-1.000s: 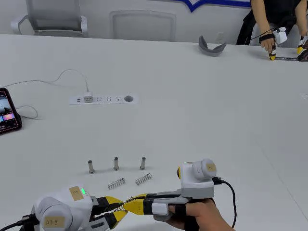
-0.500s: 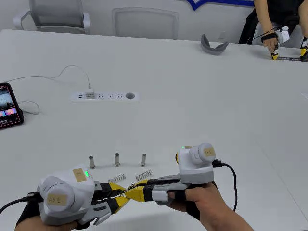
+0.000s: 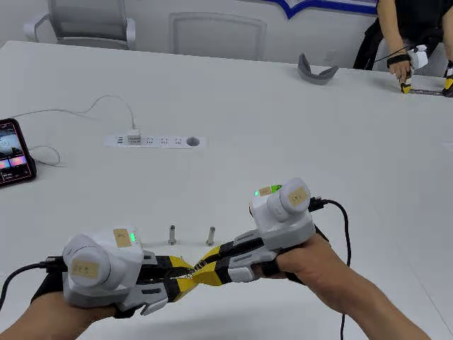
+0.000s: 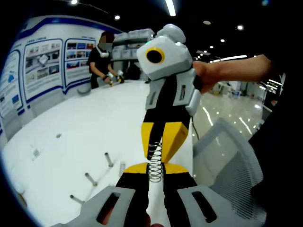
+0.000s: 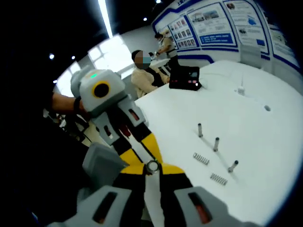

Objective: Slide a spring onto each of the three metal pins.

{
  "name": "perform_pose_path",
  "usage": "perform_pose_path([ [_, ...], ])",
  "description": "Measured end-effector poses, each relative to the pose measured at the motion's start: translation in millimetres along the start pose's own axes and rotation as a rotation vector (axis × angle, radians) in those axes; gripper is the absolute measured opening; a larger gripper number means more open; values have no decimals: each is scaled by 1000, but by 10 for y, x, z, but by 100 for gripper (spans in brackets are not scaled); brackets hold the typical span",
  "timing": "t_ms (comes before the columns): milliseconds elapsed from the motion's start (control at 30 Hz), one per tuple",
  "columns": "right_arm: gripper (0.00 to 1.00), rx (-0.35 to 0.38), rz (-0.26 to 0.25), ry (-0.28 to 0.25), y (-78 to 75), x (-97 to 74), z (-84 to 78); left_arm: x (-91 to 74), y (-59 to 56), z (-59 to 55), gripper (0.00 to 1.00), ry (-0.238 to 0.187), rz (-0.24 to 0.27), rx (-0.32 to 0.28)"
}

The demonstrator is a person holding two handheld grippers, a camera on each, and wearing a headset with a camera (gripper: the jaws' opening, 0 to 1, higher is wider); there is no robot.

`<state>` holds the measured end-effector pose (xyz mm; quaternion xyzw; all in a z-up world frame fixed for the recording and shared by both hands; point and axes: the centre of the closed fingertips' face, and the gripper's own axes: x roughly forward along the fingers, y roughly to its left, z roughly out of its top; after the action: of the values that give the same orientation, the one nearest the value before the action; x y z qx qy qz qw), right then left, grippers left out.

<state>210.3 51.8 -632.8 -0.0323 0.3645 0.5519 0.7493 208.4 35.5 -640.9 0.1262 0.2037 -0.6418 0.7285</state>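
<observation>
Spring (image 3: 200, 267) sits at 6 o'clock in the head view, above the surface (image 3: 283, 177), nipped at one end by the left hand-held gripper (image 3: 184, 278) and at the other by the right hand-held gripper (image 3: 211, 263). The left gripper view has it in the middle. In the right gripper view the pins (image 5: 216, 144) stand at 3 o'clock; a crooked pull could bend it or flick it away.

Readable text: none | tan paper stickers (image 3: 84, 268) on left claw (image 3: 185, 278) and right claw (image 3: 207, 261): scribbles, too small to make out | blue-bordered wall posters (image 4: 42, 59): print's a blur | black phone (image 3: 13, 152), lit screen: unreadable
</observation>
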Motion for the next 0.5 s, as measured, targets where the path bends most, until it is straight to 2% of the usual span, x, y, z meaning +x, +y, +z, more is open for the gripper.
perform_pose_path([
  [267,12,-126,45,89,80,-17,-11,18,-81,25,10,-3,-41,8],
  [500,12,-203,73,153,136,40,-44,14,-127,-23,10,18,-69,20],
])
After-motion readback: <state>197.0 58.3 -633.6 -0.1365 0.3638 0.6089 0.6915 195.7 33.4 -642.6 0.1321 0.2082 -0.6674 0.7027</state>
